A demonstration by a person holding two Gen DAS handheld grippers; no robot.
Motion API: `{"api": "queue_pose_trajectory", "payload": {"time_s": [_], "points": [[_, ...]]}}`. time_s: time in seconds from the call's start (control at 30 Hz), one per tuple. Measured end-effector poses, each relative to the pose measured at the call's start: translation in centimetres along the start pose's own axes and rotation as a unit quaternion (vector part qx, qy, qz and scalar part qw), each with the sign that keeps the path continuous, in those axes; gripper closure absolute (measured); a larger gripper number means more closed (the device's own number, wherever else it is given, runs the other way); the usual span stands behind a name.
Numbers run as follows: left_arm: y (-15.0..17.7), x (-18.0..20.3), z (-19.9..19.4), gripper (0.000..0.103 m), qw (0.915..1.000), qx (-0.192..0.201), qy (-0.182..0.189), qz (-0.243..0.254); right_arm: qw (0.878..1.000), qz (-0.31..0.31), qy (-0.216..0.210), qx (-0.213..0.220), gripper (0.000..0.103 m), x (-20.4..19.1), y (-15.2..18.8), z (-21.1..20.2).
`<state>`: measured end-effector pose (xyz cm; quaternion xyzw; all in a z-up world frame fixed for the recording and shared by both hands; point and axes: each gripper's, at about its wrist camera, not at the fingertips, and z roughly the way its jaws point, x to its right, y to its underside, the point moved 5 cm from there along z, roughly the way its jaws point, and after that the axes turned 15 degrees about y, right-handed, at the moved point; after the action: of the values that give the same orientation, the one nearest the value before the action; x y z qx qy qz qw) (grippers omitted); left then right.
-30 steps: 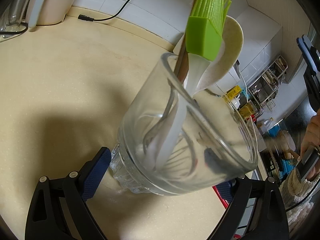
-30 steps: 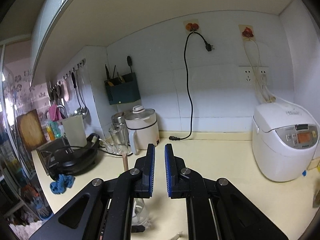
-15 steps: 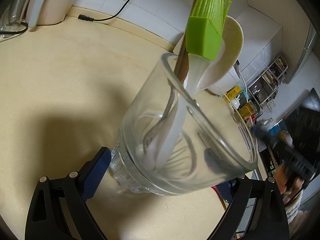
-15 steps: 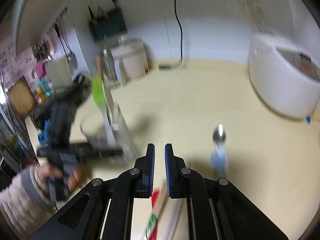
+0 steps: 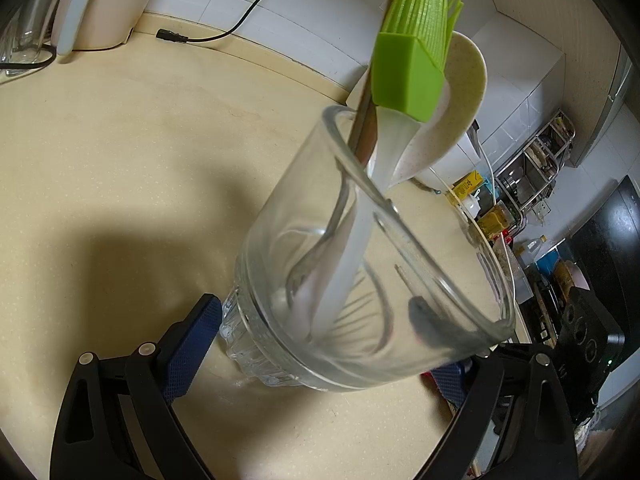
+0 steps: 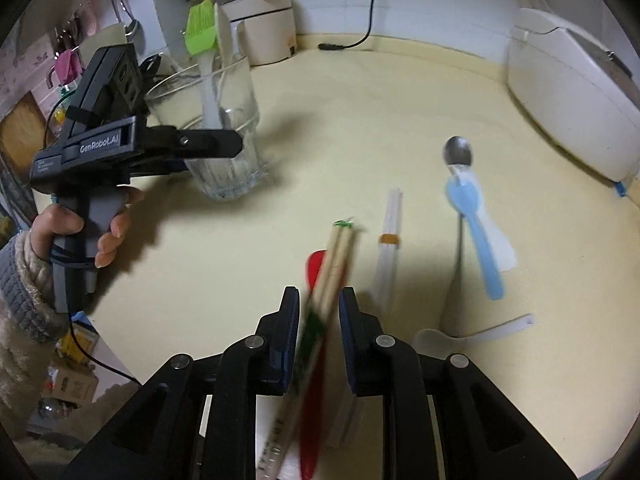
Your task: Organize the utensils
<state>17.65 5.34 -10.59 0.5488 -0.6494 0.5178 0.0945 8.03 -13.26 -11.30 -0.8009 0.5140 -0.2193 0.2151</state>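
My left gripper (image 5: 324,344) is shut on the ribbed base of a clear glass (image 5: 360,264), one finger (image 6: 216,145) crossing its side in the right wrist view. In the glass (image 6: 224,120) stand a green silicone brush (image 5: 412,64), a beige spatula (image 5: 460,92) and a wooden handle (image 5: 366,128). My right gripper (image 6: 319,294) points down at the counter, its jaws opening. Paper-wrapped chopsticks (image 6: 338,256) lie between them untouched, over a red spoon (image 6: 314,266). Clear chopsticks (image 6: 390,236), a metal spoon (image 6: 458,152), a blue spoon (image 6: 474,220) and a translucent spoon (image 6: 460,338) lie to the right.
A white rice cooker (image 6: 568,100) stands at the right edge of the cream counter (image 6: 360,112). A kettle (image 6: 264,28) and a loose black power cord (image 6: 360,40) are along the back wall. A person's hand (image 6: 108,236) grips the left gripper's handle.
My right gripper has dropped and tilted down from facing the wall to hovering over the utensils, and its jaws have parted slightly. The left gripper and glass have not moved.
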Motion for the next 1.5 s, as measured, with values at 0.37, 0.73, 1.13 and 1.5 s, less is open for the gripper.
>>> {"api": "queue_pose_trajectory", "payload": {"time_s": [0.37, 0.73, 1.13, 1.5], "points": [[0.0, 0.0, 0.0, 0.007, 1.0, 0.0, 0.0, 0.0, 0.999, -0.019, 0.04, 0.018, 0.087, -0.4, -0.6, 1.2], [-0.1, 0.0, 0.0, 0.007, 1.0, 0.0, 0.0, 0.0, 0.991, 0.074, 0.019, 0.113, 0.092, 3.5, -4.2, -3.6], [-0.1, 0.0, 0.0, 0.007, 1.0, 0.0, 0.0, 0.0, 0.965, 0.1, -0.012, 0.242, 0.093, 3.9, -9.2, -12.5], [-0.1, -0.1, 0.0, 0.007, 1.0, 0.0, 0.0, 0.0, 0.931, 0.084, -0.029, 0.354, 0.093, 1.1, -16.7, -19.6]]}}
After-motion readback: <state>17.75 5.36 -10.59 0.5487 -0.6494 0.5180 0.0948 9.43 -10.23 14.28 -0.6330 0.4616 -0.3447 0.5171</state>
